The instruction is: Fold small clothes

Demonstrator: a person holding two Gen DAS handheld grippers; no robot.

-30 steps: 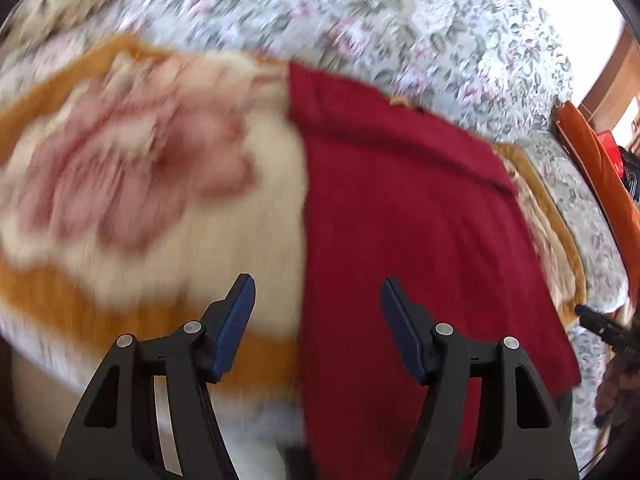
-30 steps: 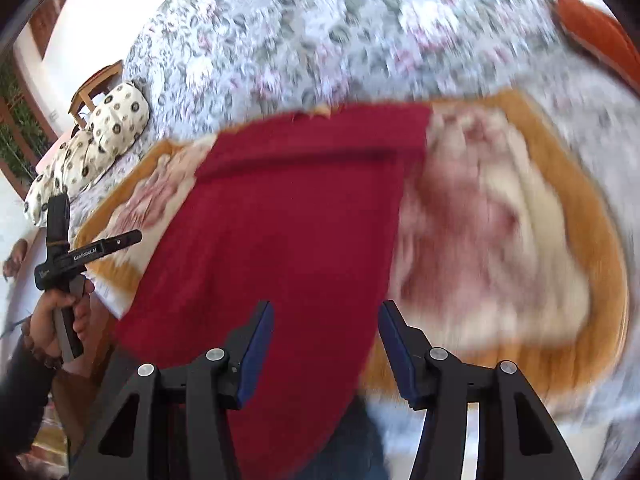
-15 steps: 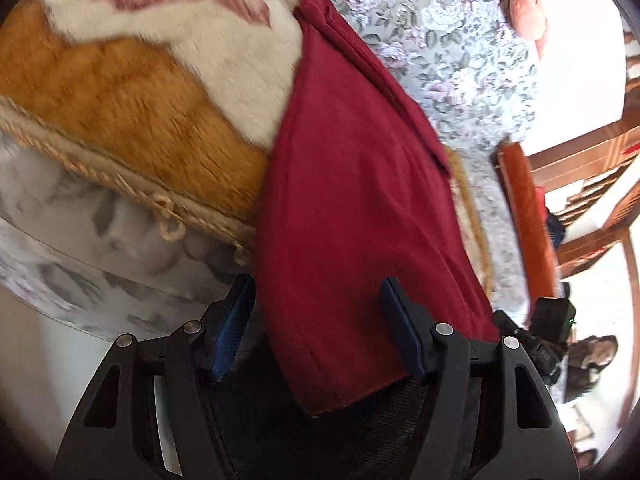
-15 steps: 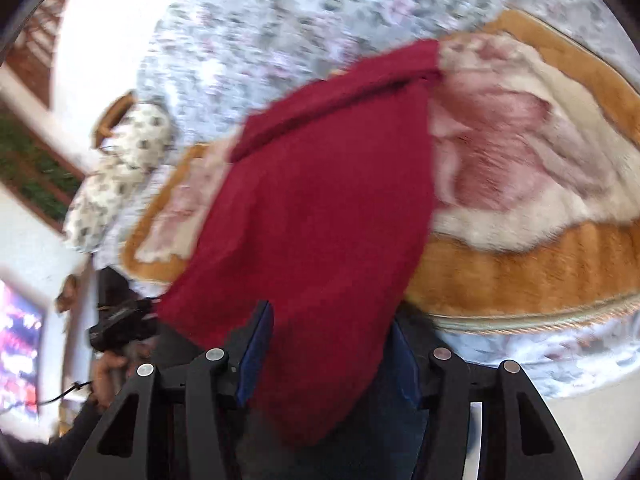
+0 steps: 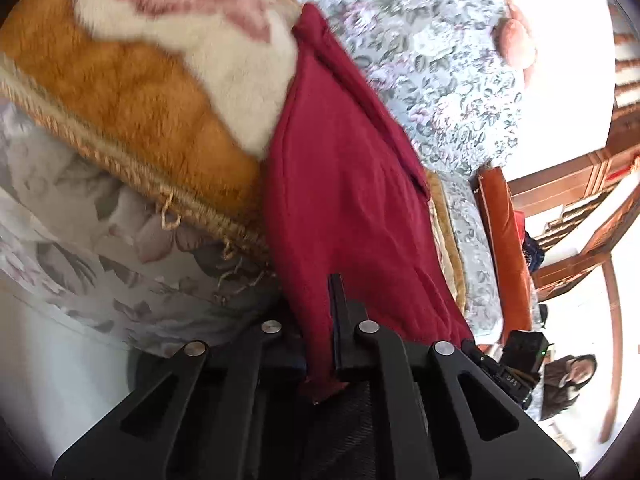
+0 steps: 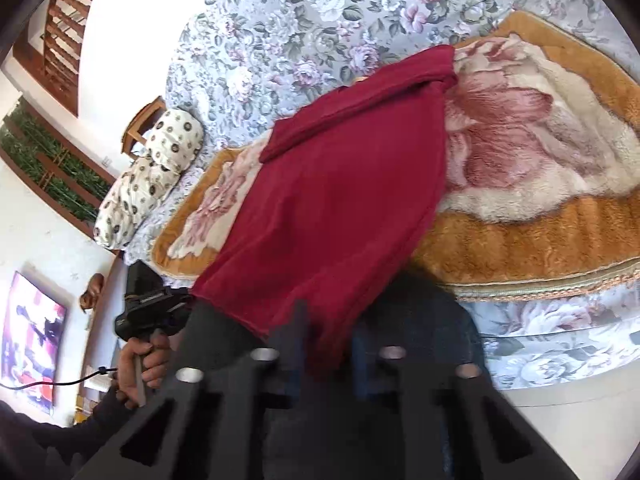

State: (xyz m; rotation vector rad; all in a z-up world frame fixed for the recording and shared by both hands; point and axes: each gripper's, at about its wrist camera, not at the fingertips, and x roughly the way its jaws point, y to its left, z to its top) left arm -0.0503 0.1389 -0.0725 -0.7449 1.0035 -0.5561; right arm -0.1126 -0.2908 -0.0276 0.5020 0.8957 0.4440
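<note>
A dark red garment [image 5: 344, 200] lies on an orange and cream floral blanket [image 5: 132, 84], its near hem hanging over the bed edge. My left gripper [image 5: 320, 344] is shut on the hem's left corner. In the right wrist view the same garment [image 6: 344, 200] runs up the blanket [image 6: 540, 168] with its far end folded over. My right gripper [image 6: 328, 344] is shut on the hem's right corner. The left gripper [image 6: 156, 312] and the hand holding it show at the lower left of the right wrist view.
A grey floral bedspread [image 6: 304, 28] covers the bed. A spotted bolster [image 6: 152, 176] lies at the bed's left side. An orange cushion [image 5: 504, 248] and wooden furniture [image 5: 580, 184] stand to the right. A pink cushion [image 5: 516, 40] lies at the far side.
Both grippers dropped from above the garment to the near bed edge. Both jaws closed on the hanging hem's corners.
</note>
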